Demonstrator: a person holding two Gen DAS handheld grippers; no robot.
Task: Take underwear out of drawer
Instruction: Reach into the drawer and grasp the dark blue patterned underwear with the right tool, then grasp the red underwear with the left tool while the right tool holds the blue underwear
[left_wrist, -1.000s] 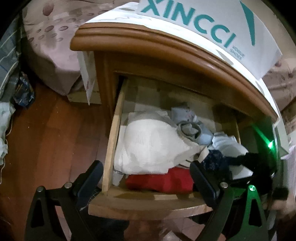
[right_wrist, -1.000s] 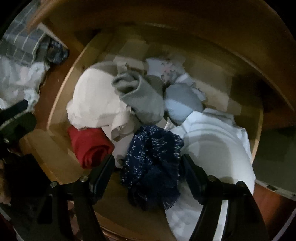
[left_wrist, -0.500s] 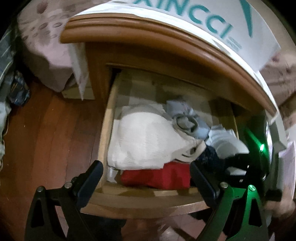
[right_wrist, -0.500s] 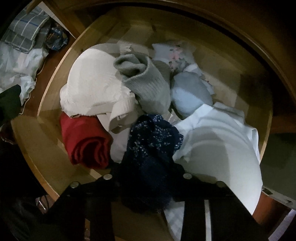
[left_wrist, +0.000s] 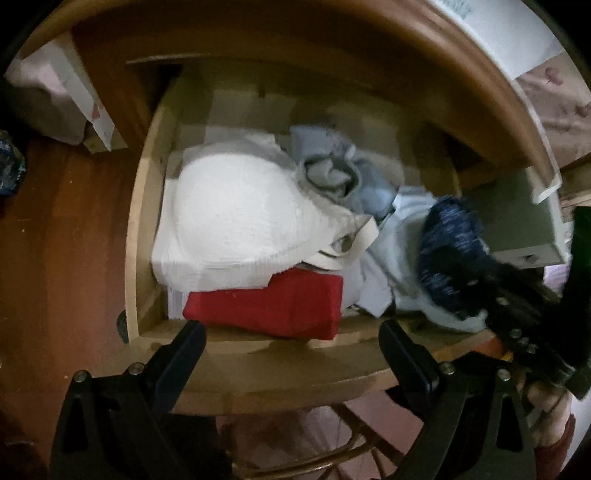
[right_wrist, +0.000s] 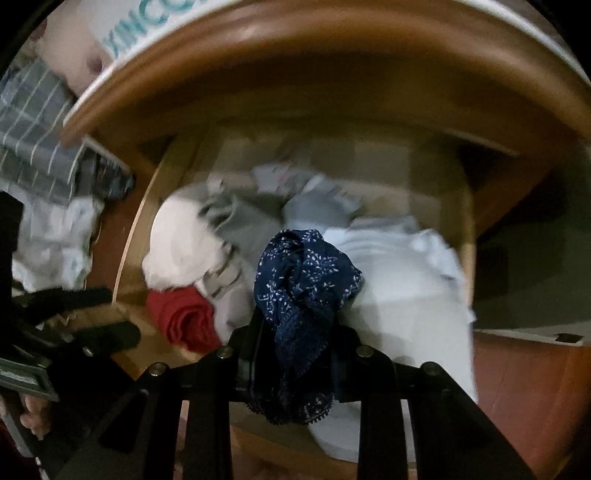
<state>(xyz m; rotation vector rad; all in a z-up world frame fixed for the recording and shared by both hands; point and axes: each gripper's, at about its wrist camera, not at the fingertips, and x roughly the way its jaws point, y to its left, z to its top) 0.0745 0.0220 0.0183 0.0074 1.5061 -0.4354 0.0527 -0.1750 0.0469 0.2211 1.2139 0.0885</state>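
Right claw (right_wrist: 295, 328) closing on underwear (right_wrist: 303, 288) | bunched, long axis upright

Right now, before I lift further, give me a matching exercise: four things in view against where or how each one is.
Things:
1. navy patterned underwear
2. red folded cloth
3. white padded garment
4. left tongs

States:
A. open, nothing between them, near the drawer's front edge
B. pinched in the right tongs, whose jaws are closing
C. at the drawer's front, partly under the white garment
D. on the drawer's left side, on top

Pairs: 1-B, 2-C, 3-D, 4-A
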